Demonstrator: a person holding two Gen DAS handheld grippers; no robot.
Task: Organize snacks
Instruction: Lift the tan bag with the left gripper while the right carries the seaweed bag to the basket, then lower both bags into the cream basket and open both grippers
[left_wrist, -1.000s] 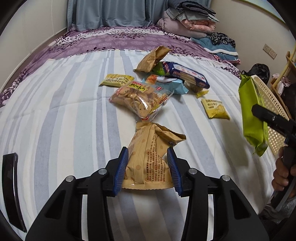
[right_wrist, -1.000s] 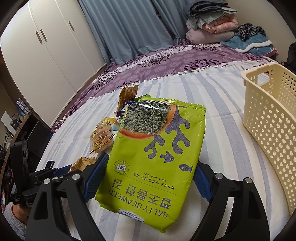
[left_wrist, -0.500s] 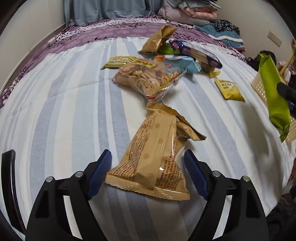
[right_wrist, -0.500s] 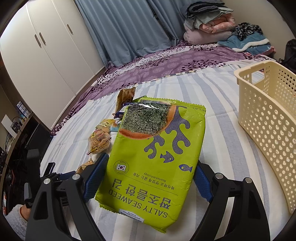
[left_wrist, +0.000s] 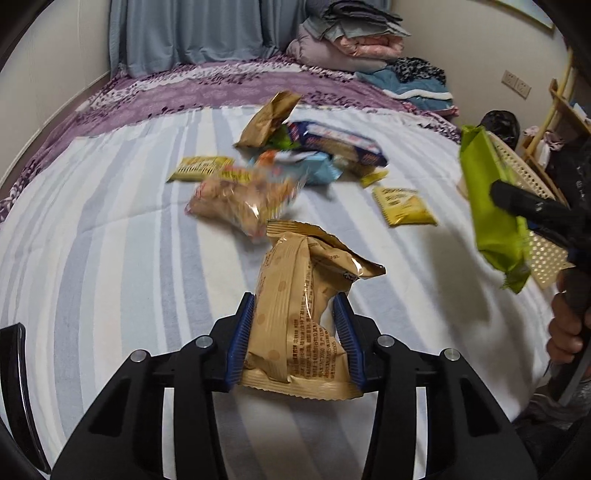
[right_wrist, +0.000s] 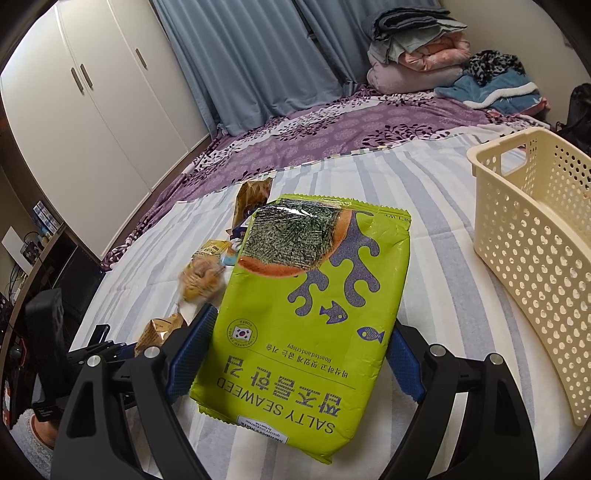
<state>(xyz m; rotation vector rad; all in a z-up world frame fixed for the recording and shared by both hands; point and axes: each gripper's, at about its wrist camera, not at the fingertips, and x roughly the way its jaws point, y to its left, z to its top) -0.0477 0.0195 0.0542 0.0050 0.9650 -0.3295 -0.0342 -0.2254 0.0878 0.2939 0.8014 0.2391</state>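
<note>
My left gripper (left_wrist: 295, 325) is shut on a tan snack bag (left_wrist: 299, 295) and holds it over the striped bed. My right gripper (right_wrist: 295, 354) is shut on a green salty seaweed bag (right_wrist: 306, 314), which also shows at the right of the left wrist view (left_wrist: 491, 210). A cream perforated basket (right_wrist: 535, 251) stands on the bed to the right of the seaweed bag. More snacks lie in a heap mid-bed: a clear bag of crackers (left_wrist: 243, 203), a blue packet (left_wrist: 332, 142), a brown bag (left_wrist: 269, 118) and yellow packets (left_wrist: 402, 205).
Folded blankets and clothes (right_wrist: 443, 59) are piled at the head of the bed. White wardrobe doors (right_wrist: 92, 92) and blue curtains (right_wrist: 251, 55) stand behind. A wooden rack (left_wrist: 561, 122) is past the bed's right side.
My left gripper opened half a second ago and has shut again on the tan bag, lifting it. The right gripper holds the seaweed bag and the basket looks a little nearer.
</note>
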